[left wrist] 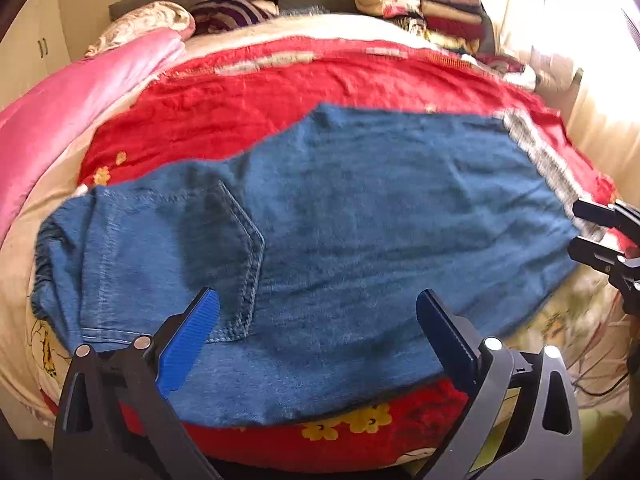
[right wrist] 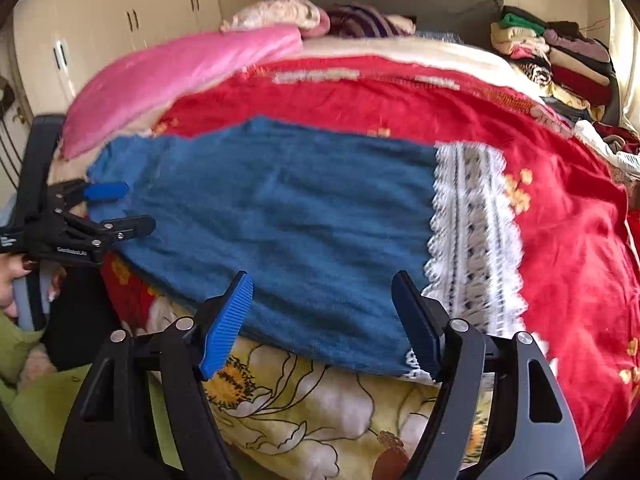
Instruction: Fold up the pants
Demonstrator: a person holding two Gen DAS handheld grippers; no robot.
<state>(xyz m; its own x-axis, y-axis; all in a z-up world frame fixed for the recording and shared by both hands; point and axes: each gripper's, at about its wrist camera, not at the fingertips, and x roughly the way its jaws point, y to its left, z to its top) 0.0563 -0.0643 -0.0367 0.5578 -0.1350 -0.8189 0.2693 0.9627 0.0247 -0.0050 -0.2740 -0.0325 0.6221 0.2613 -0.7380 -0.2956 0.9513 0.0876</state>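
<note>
Blue denim pants lie flat across the red bedspread, waistband and back pocket at the left, white lace cuff at the right. My left gripper is open and empty, hovering over the near edge by the pocket. In the right wrist view the pants end in the lace cuff. My right gripper is open and empty, over the near edge of the leg close to the cuff. The left gripper also shows in the right wrist view; the right gripper shows in the left wrist view.
A pink quilt lies along the bed's left side. Pillows and a pile of folded clothes sit at the head. A floral sheet covers the near edge. Wardrobe doors stand behind.
</note>
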